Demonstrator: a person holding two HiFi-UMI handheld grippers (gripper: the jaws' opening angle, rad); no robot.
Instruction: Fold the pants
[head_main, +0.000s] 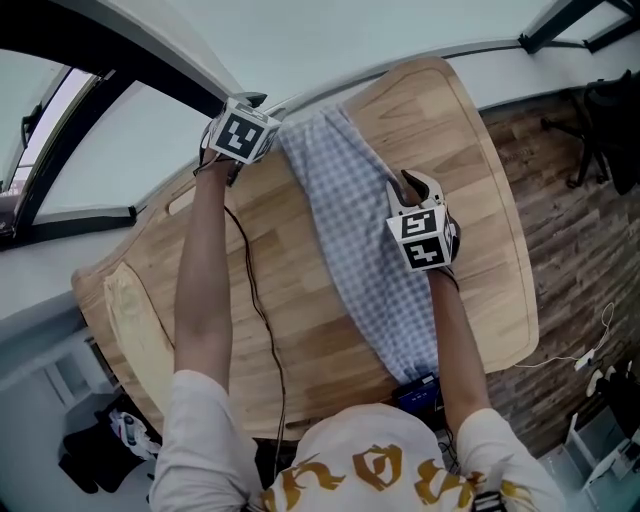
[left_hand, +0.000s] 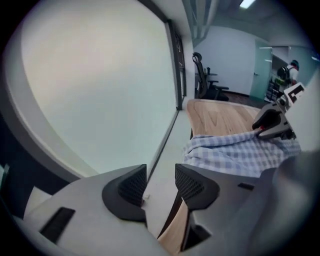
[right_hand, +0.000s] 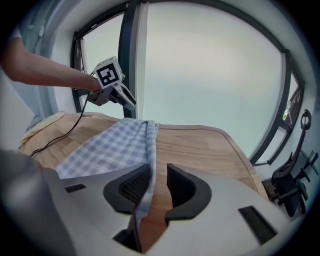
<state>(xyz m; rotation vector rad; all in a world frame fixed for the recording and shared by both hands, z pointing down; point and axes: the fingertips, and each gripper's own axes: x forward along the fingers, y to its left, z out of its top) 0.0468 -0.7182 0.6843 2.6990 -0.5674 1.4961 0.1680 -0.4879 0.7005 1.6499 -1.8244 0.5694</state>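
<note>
On wooden table: little bare margin at 12 o'clock and at 6 o'clock. Risk of dragging fabric over either edge during a long end-to-end fold; would hang there and pull the rest askew.

Checked pants: laid as one long narrow strip from 12 o'clock down to 6 o'clock, already doubled lengthwise by the look of it. Near end right at the 6 o'clock table edge. Could unstack if lifted by one layer only. Could fold crooked if raised unevenly at the two ends.

Left gripper: at 11 o'clock, just beside the strip's far end. Jaws wide, nothing between, aimed past the table edge at the window ledge. Would close on air or clip the edge unless re-aimed toward 3 o'clock onto the cloth.

Right gripper: mid-strip, on its 3 o'clock edge. Jaws narrowly apart, with hem against one pad and clear of the other. Not gripping. Risk of snagging that hem on pull-back and spoiling the alignment.

Black cable: trailing over the wood at 9 o'clock of the strip. Could end up trapped under a fold on any swing of cloth that way.
</note>
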